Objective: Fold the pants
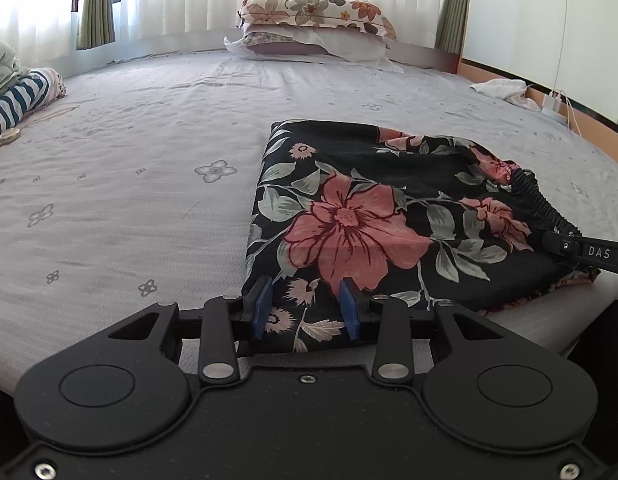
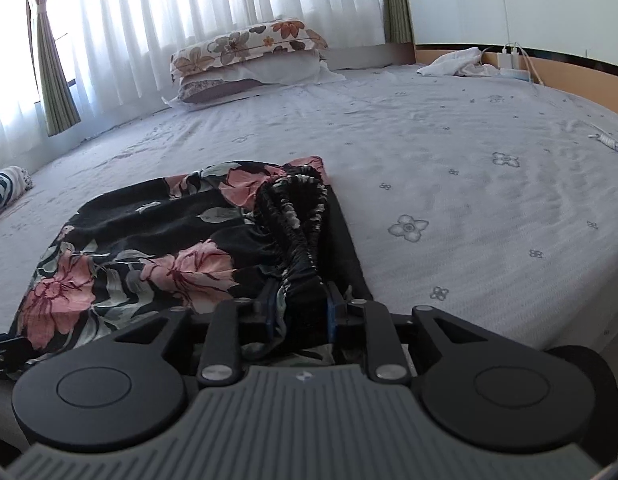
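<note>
The pants (image 1: 373, 216), black with large pink flowers and grey-green leaves, lie folded into a rough rectangle on the near part of the bed (image 1: 129, 200), close to its front edge. Their gathered black elastic waistband (image 2: 297, 232) is bunched at the right end of the bundle, ridged and twisted, with a plain black panel of fabric beside it.

The left gripper (image 1: 305, 312) sits at the near left corner of the pants. Its 2 blue pads (image 1: 262, 312) stand partly apart with the flowered cloth lying between them; whether they press on the cloth I cannot tell. The right gripper (image 2: 299, 316) is at the waistband end, its jaws narrowed around a thick bunch of the elastic, which fills the gap between the blue pads (image 2: 330, 316).

The bed carries a pale lilac sheet printed with small flowers. At its far end 2 pillows (image 1: 317, 28) are stacked, the top 1 flowered. A striped garment (image 1: 17, 100) lies at the far left, a white cloth (image 2: 453, 62) at the far right by the wooden edge, and sheer white curtains (image 2: 189, 12) hang behind.
</note>
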